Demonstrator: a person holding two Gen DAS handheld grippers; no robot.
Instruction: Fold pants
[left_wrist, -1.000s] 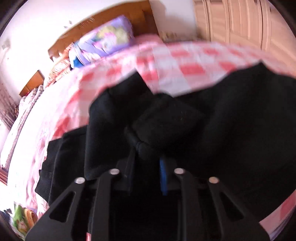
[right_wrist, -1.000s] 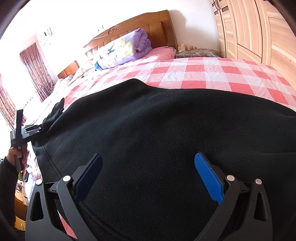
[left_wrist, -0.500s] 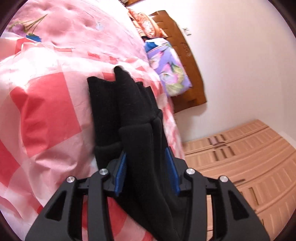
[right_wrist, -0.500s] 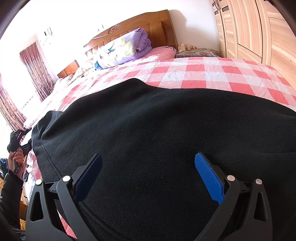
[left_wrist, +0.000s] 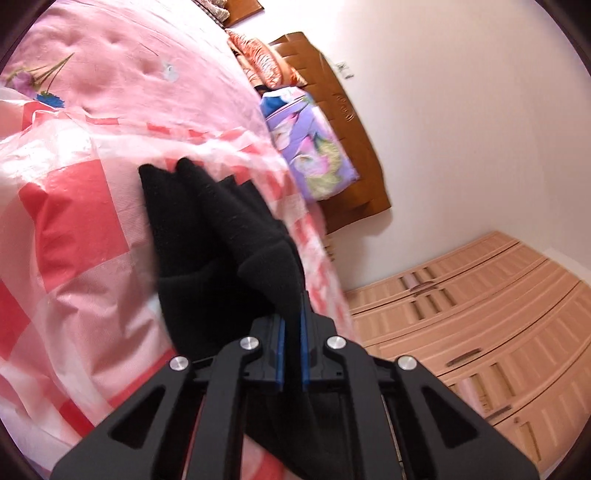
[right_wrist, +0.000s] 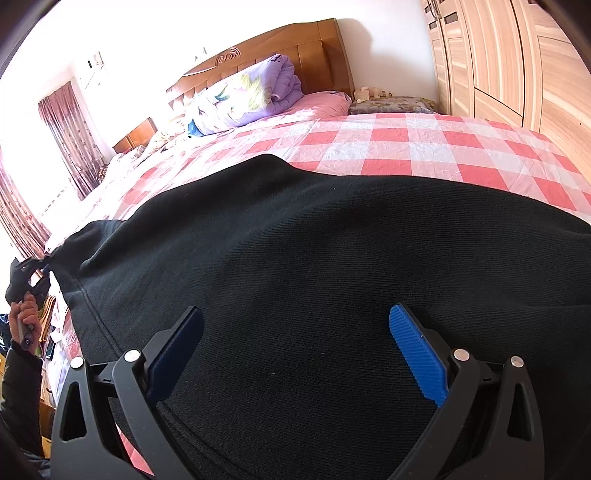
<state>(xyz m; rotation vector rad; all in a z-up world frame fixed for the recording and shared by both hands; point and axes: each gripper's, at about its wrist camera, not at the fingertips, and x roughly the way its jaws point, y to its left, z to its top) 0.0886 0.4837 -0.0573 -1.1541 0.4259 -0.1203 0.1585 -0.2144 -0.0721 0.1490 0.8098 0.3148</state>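
Black pants (right_wrist: 314, 266) lie spread across the red-and-white checked bed cover (right_wrist: 388, 144). My right gripper (right_wrist: 295, 336) is open, its blue pads resting above the pants' wide middle. In the left wrist view, my left gripper (left_wrist: 291, 332) is shut on a bunched edge of the pants (left_wrist: 221, 236), with the cloth pinched between its blue pads. In the right wrist view, that left gripper (right_wrist: 27, 273) shows at the far left, holding the pants' corner at the bed's edge, with the person's hand below it.
A folded purple floral quilt (right_wrist: 243, 99) lies by the wooden headboard (right_wrist: 280, 51). A wooden wardrobe (right_wrist: 509, 62) stands along the right side of the bed. A pink quilt (left_wrist: 122, 70) covers the bed beyond the checked cover. Curtains (right_wrist: 66, 136) hang at the far left.
My left gripper has swung round and closed tighter on the pants' edge, pulling it out toward the bed's left side. My right gripper has stayed open and still.
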